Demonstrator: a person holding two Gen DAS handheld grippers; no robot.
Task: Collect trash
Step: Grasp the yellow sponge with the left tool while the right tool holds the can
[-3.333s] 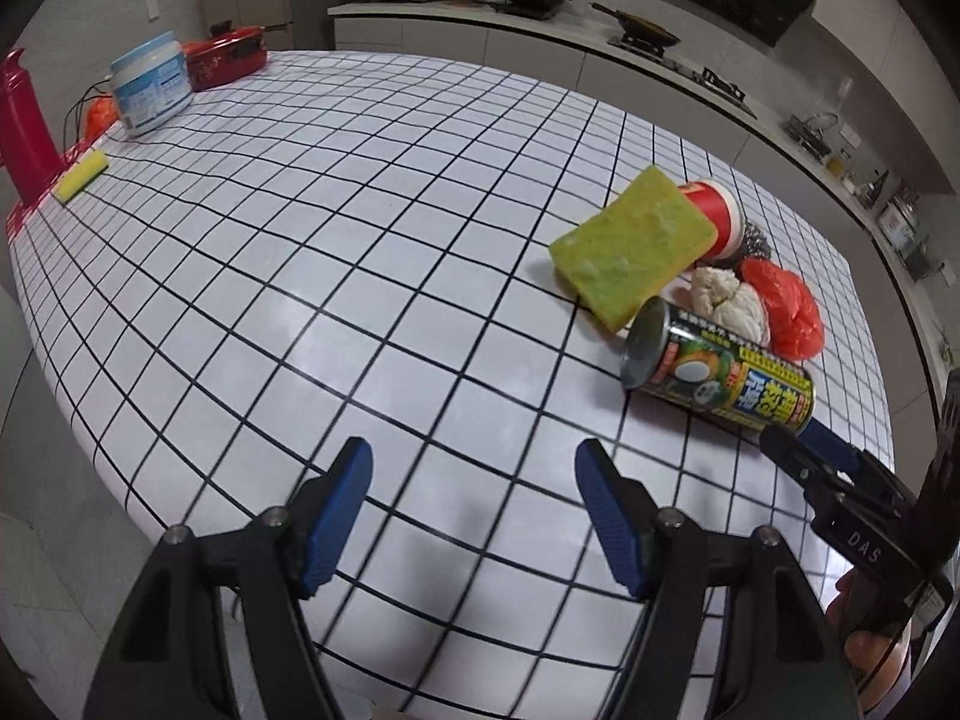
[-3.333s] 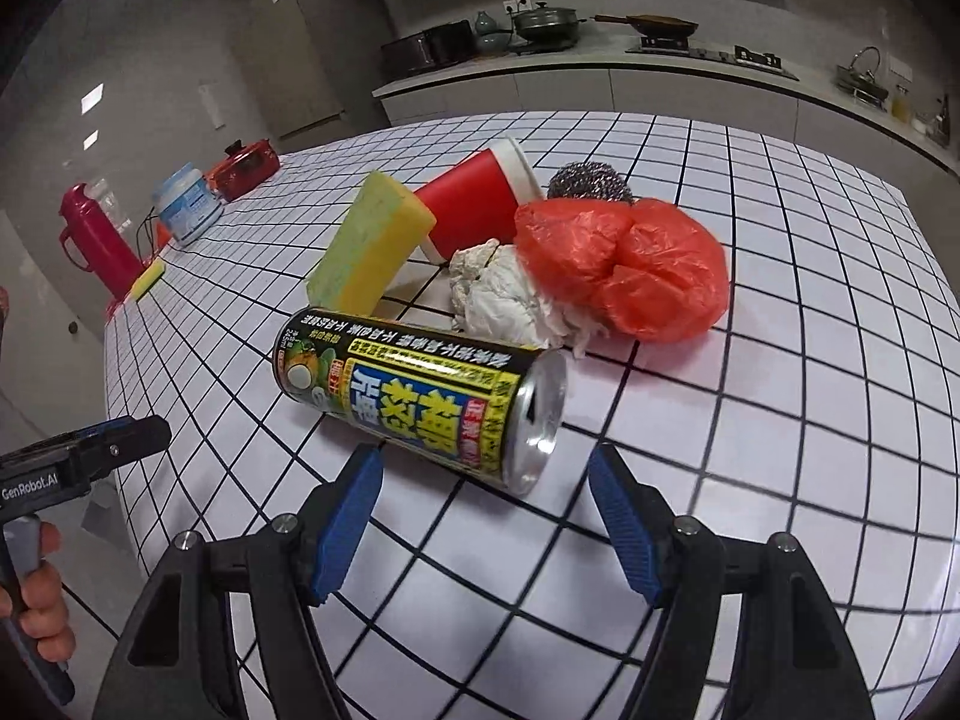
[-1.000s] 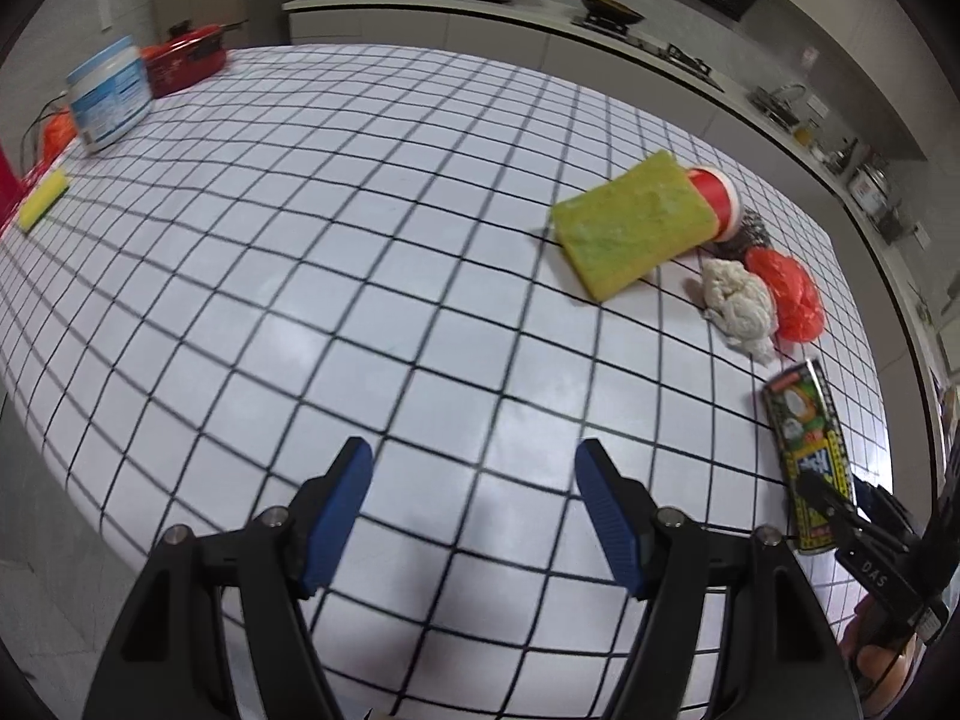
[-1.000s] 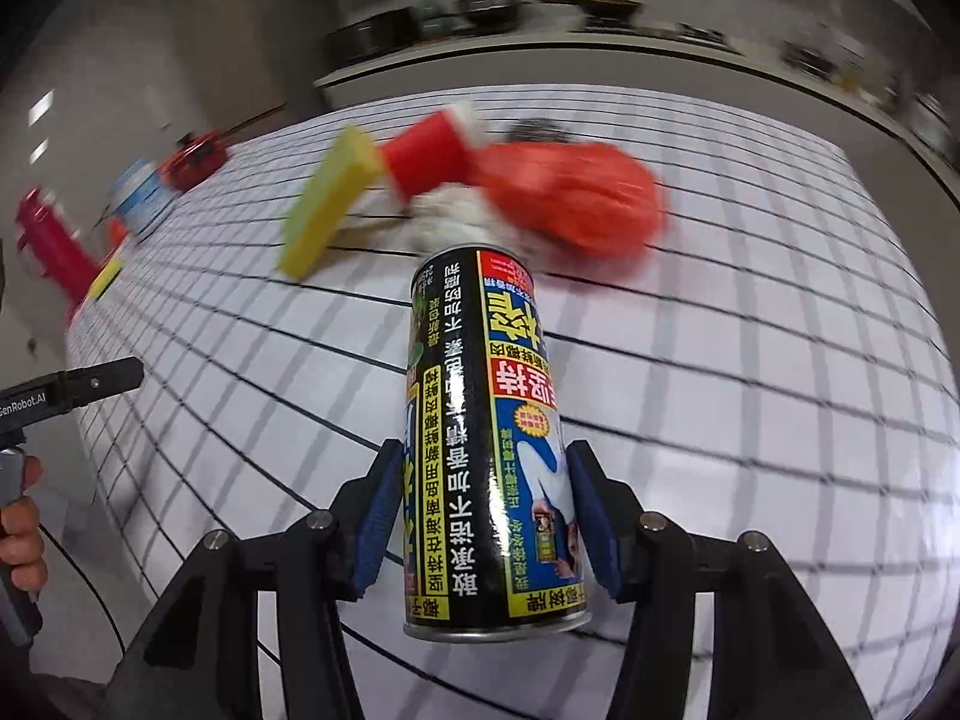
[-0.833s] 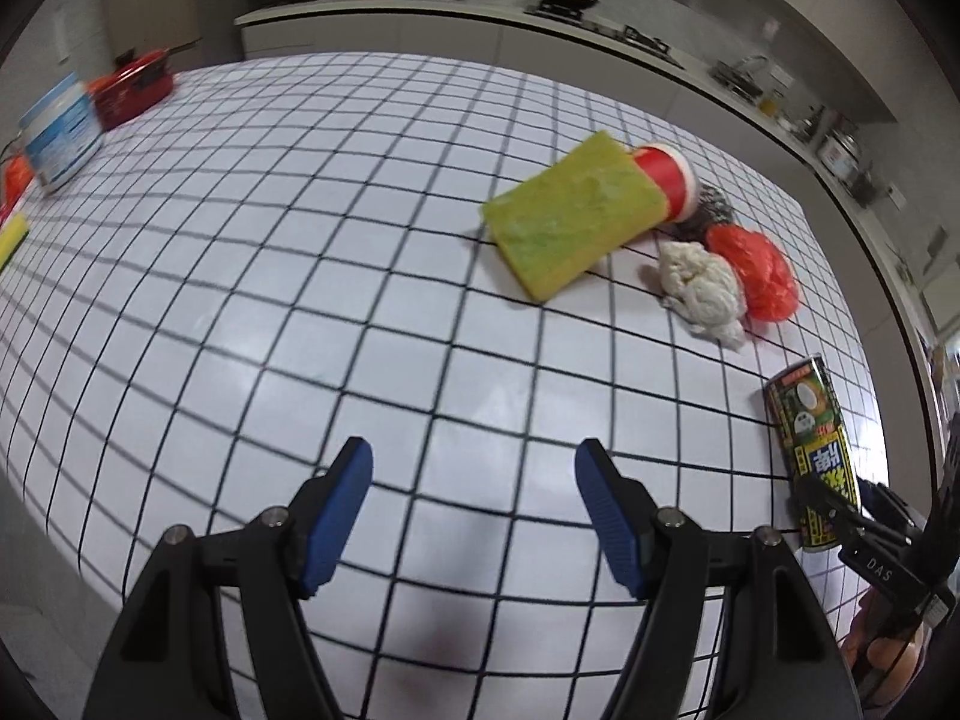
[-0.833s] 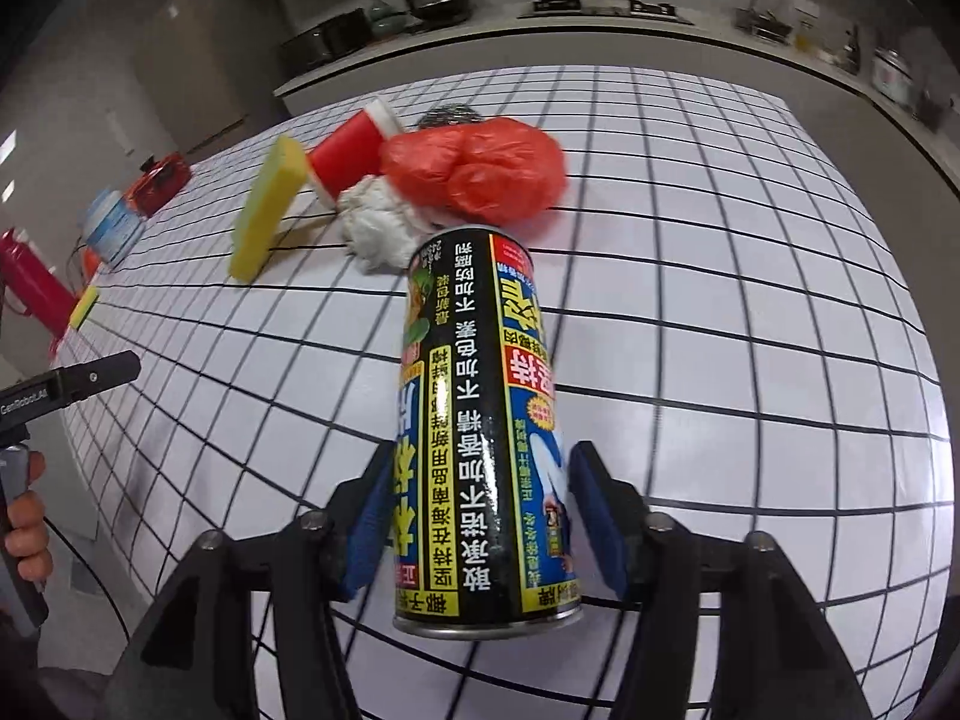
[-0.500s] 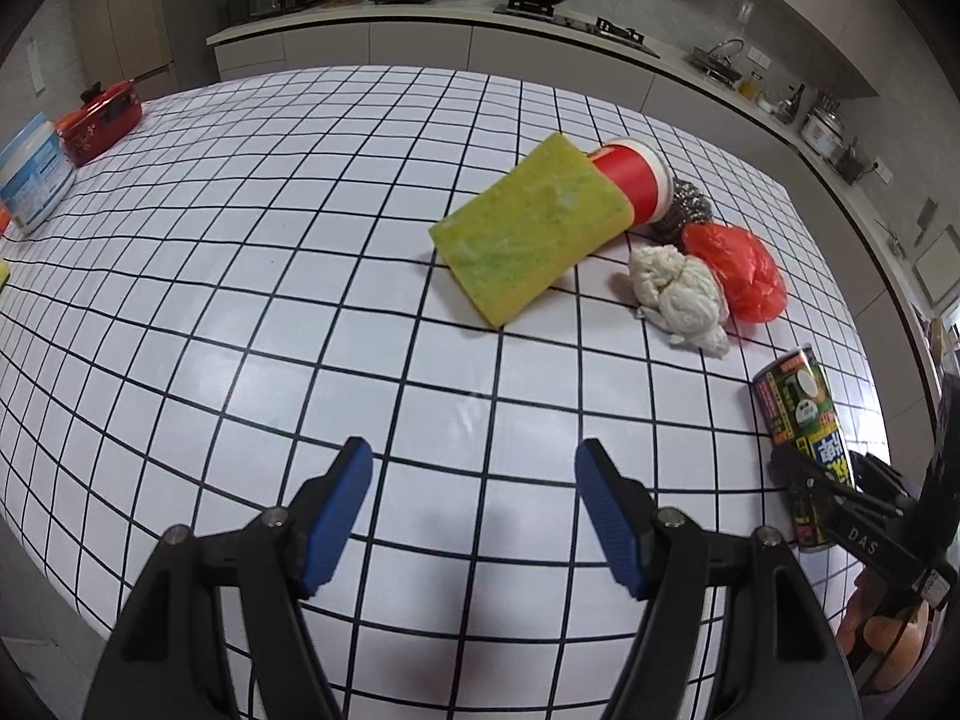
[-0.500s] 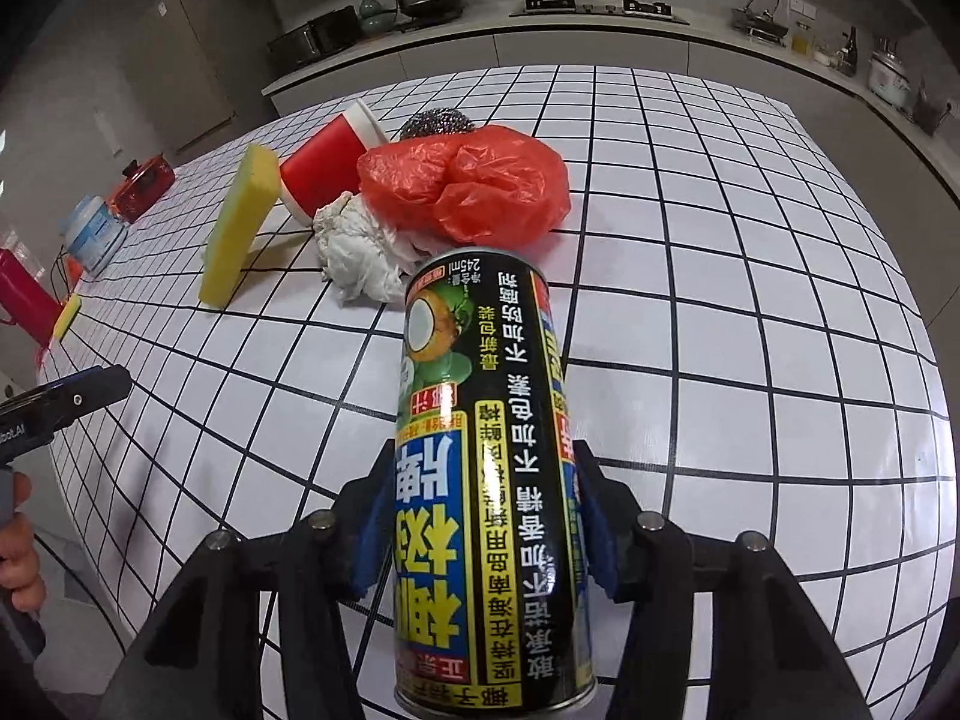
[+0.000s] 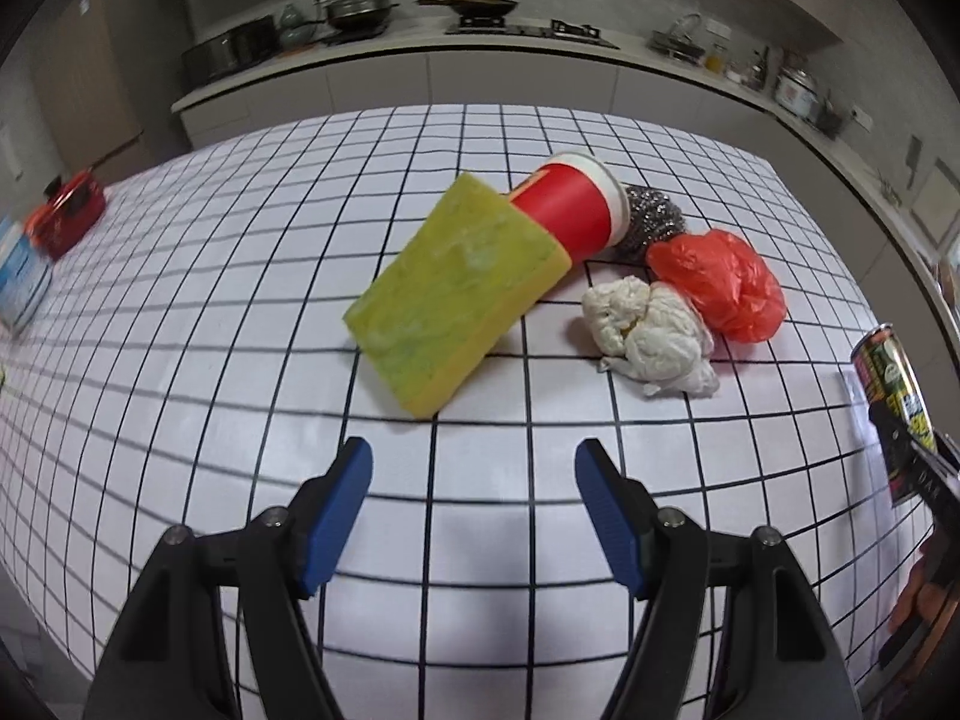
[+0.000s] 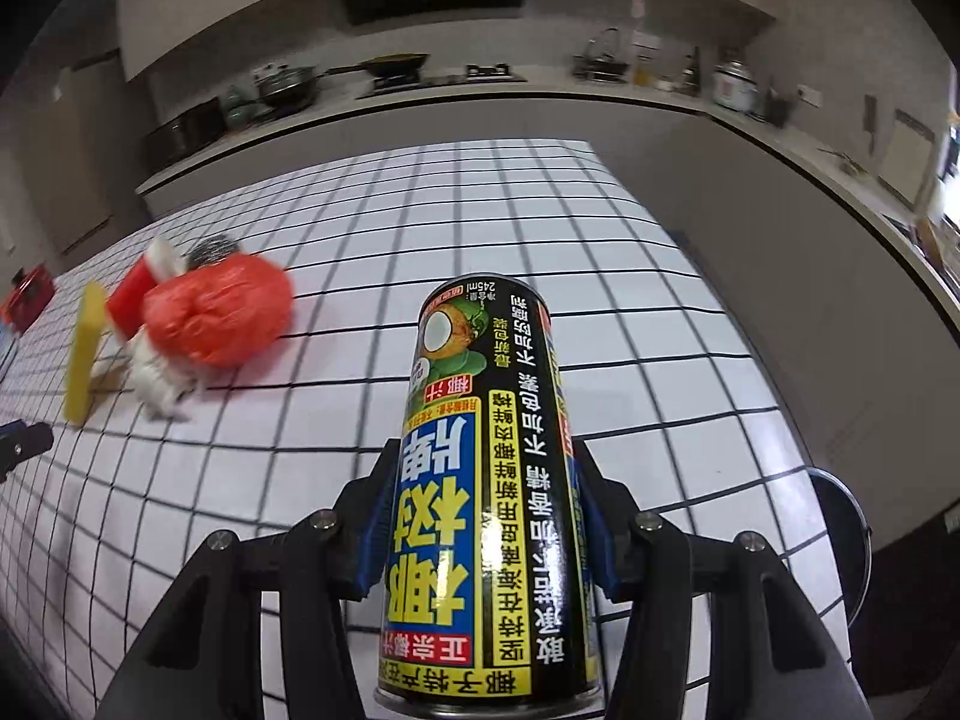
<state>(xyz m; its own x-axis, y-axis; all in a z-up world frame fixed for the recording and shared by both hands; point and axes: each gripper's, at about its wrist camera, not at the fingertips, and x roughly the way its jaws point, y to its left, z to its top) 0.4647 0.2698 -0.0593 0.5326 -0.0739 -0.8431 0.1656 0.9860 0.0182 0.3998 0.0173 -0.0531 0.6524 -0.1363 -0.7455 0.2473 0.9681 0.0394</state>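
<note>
pinching the coconut juice can (image 10: 486, 480) between its pads, the right gripper (image 10: 483, 516) has lifted it off the tiled table (image 9: 240, 300), away from the sponge (image 9: 456, 294) and red bag (image 9: 720, 282); the left gripper (image 9: 474, 480) hangs spread and empty, so a bin comes next.

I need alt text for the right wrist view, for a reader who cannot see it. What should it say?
The right gripper is shut on a black and yellow drink can, holding it above a white tiled counter. Far left on the counter lie an orange plastic bag, a red cup, crumpled white paper and a yellow sponge. A kitchen worktop runs behind.
</note>
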